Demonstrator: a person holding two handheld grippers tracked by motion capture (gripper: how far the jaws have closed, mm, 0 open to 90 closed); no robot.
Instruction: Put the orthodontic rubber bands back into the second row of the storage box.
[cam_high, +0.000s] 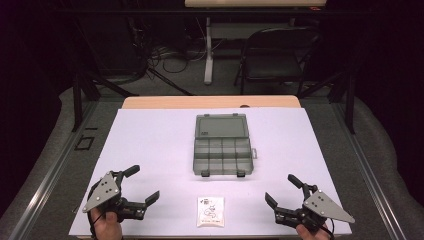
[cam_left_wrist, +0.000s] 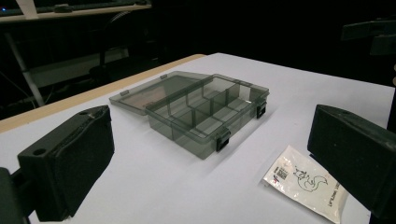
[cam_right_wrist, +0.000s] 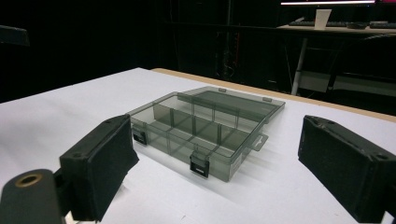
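Open compartment box at the centre of the white table, lid folded back; small white packet near the front edge, between the grippers. Risk: the thin, flat packet may slide away or slip from a pinch. Its contents are hard to make out. Left gripper and right gripper rest low at the front corners, jaws spread wide, empty, angled inward.

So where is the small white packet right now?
In the high view the white packet lies flat at the table's near edge, between the two grippers, just in front of the open compartment box.
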